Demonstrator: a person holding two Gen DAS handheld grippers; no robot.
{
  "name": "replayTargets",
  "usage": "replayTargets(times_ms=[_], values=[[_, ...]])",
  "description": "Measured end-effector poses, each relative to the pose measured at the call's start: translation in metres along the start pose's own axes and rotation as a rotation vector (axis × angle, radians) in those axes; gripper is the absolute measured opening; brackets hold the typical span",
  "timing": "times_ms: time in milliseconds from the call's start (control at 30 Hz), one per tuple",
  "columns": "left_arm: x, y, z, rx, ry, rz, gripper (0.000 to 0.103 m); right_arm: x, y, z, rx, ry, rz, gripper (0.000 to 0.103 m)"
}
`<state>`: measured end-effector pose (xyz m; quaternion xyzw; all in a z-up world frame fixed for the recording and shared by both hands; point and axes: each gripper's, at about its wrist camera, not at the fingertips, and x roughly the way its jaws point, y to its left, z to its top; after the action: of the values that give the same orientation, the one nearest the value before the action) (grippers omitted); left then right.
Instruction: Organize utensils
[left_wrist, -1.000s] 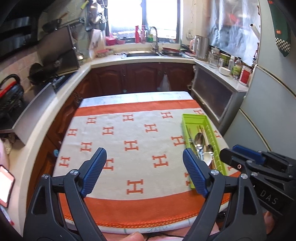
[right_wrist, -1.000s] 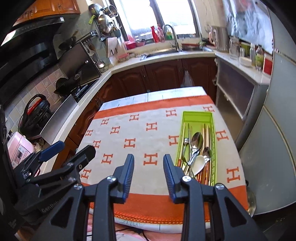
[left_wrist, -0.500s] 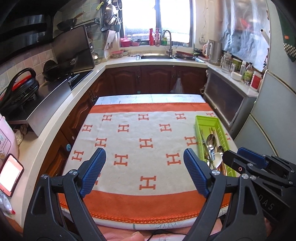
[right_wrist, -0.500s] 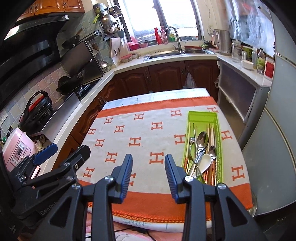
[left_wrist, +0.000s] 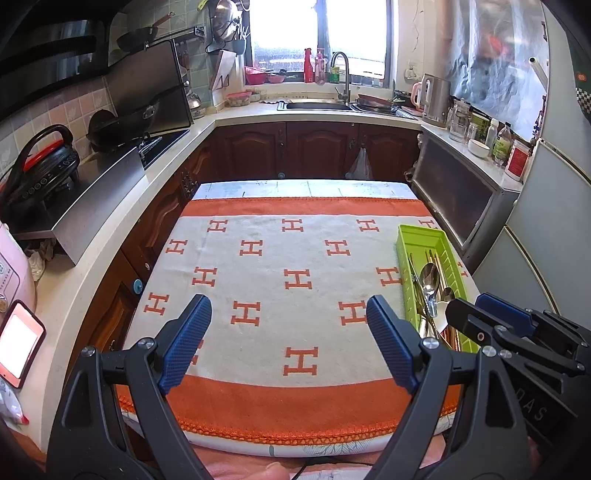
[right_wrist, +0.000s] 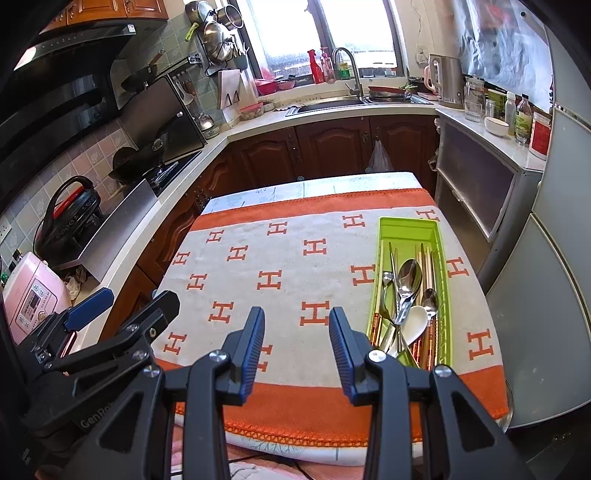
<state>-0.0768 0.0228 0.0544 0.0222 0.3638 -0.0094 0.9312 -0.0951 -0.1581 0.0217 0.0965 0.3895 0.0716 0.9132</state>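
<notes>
A lime-green utensil tray (right_wrist: 441, 266) (left_wrist: 452, 258) lies on the right side of the table. Inside it are metal spoons (right_wrist: 406, 277), a white spoon (right_wrist: 413, 325), chopsticks (right_wrist: 423, 258) and copper-handled pieces, lying lengthwise in a loose pile. My left gripper (left_wrist: 288, 339) hangs open over the near middle of the cloth, holding nothing. My right gripper (right_wrist: 297, 343) is open with a narrower gap, empty, just left of the tray's near end. Each gripper shows in the other's view, the right one (left_wrist: 509, 332) beside the tray and the left one (right_wrist: 110, 314) at the table's left edge.
An orange and white cloth (left_wrist: 295, 258) with H marks covers the table. Kitchen counters wrap around: stove and wok (left_wrist: 125, 125) on the left, sink (left_wrist: 317, 105) at the back, kettle (left_wrist: 436, 99) and jars on the right. A pink appliance (right_wrist: 33, 295) sits near left.
Both grippers have drawn back and risen from the table, so more of the kitchen shows. The left view has swung rightward to centre on the table. The tray and utensils stay put.
</notes>
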Motion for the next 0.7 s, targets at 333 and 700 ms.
replayTargets(times_ms=[333,700], values=[[0.012,0.006,0.001,-0.003,0.012,0.007,0.084,0.006,0.002,0.001,-0.002,0.009,0.001,0.036],[0.021,0.005,0.002,-0.003,0.026,0.007,0.084,0.013,0.000,0.002,0.006,0.021,0.008,0.036]])
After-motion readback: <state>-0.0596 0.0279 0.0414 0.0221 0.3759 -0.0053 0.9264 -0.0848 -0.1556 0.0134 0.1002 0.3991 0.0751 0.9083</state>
